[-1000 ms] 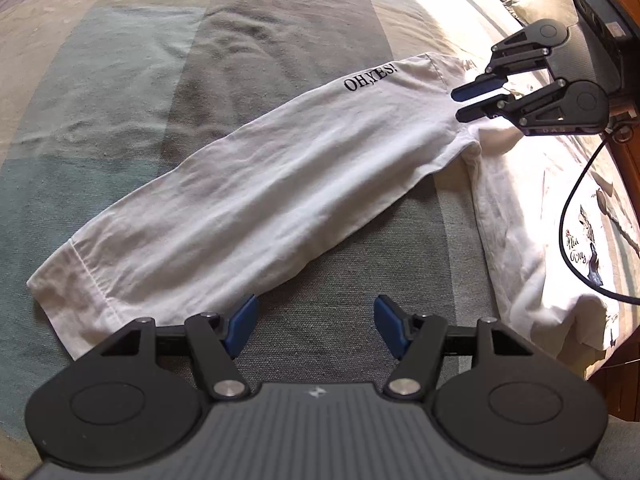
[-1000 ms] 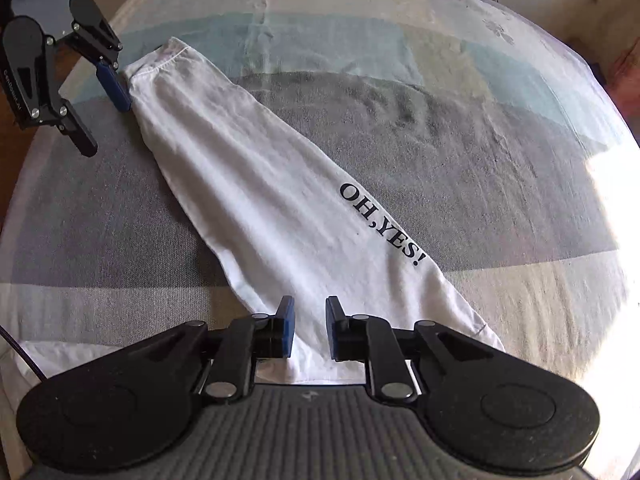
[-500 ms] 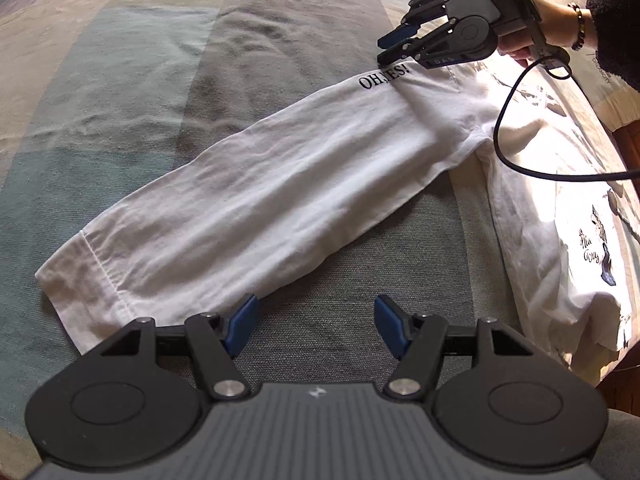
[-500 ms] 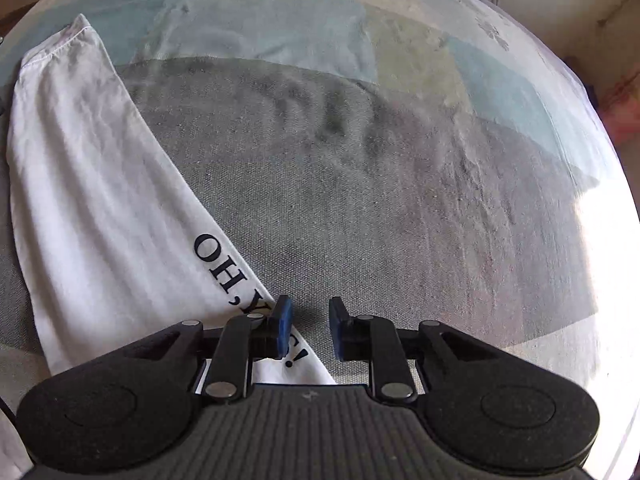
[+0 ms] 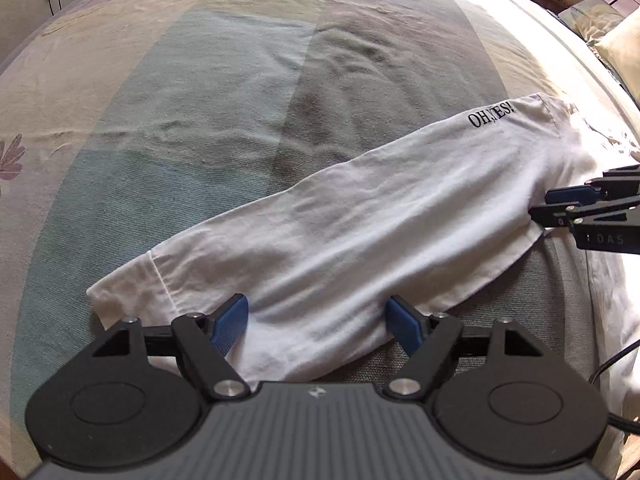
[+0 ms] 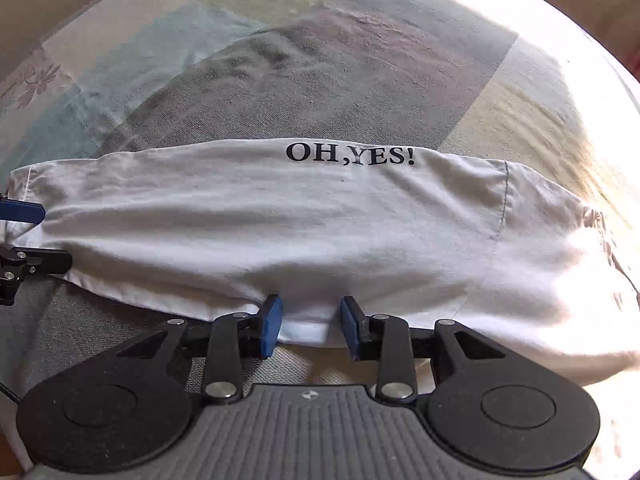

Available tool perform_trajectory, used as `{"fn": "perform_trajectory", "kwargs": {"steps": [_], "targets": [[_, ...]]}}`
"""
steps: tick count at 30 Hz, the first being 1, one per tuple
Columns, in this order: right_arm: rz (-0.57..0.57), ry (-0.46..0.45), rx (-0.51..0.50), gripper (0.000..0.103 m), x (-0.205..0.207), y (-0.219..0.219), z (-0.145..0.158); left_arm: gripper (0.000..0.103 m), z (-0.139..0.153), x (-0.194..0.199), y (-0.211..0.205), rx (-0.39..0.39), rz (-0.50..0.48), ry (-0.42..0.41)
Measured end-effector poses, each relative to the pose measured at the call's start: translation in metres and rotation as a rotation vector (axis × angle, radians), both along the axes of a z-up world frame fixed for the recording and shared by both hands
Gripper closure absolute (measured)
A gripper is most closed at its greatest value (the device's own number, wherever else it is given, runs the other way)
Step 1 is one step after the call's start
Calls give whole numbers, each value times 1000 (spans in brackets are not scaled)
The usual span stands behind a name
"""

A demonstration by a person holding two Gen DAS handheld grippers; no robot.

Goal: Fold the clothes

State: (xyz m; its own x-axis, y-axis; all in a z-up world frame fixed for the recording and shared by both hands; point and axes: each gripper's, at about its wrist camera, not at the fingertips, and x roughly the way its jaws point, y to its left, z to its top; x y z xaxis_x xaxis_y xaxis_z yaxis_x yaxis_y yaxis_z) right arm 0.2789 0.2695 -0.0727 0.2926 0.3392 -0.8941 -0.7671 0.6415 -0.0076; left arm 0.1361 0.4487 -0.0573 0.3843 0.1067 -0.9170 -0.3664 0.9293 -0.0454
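Note:
A white long-sleeved shirt lies on the bed with its sleeve [image 5: 360, 232] stretched out, "OH,YES!" printed near the shoulder [image 6: 350, 156]. My left gripper [image 5: 319, 322] is open, and the sleeve's near edge close to the cuff [image 5: 132, 280] lies between its blue pads. My right gripper [image 6: 311, 324] is open too, its pads on either side of the sleeve's lower edge near the armpit. Each gripper shows in the other's view: the right gripper [image 5: 556, 205] at the right edge, the left gripper [image 6: 24, 236] at the left edge. The shirt body [image 5: 600, 292] runs off to the right, washed out by sunlight.
The patchwork bedspread [image 5: 240, 100] in grey, teal and beige covers the whole bed. A pillow [image 5: 616, 44] sits at the far right corner. A black cable [image 5: 612, 364] trails from the right gripper over the shirt body. Strong sun glare falls on the right side [image 6: 580, 80].
My right gripper swung from the lettering down to the sleeve's lower edge by the armpit, and its jaws widened. My left gripper moved forward until the sleeve's edge near the cuff lay between its pads.

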Motion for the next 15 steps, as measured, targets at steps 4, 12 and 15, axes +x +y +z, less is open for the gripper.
{"fn": "perform_trajectory", "kwargs": {"steps": [4, 12, 15], "targets": [[100, 133, 168, 62, -16, 9, 11, 26, 11, -6, -4, 49, 21, 20], [1, 95, 141, 51, -22, -108, 33, 26, 35, 17, -78, 40, -69, -74], [-103, 63, 54, 50, -19, -175, 31, 26, 40, 34, -128, 7, -178, -111]]}}
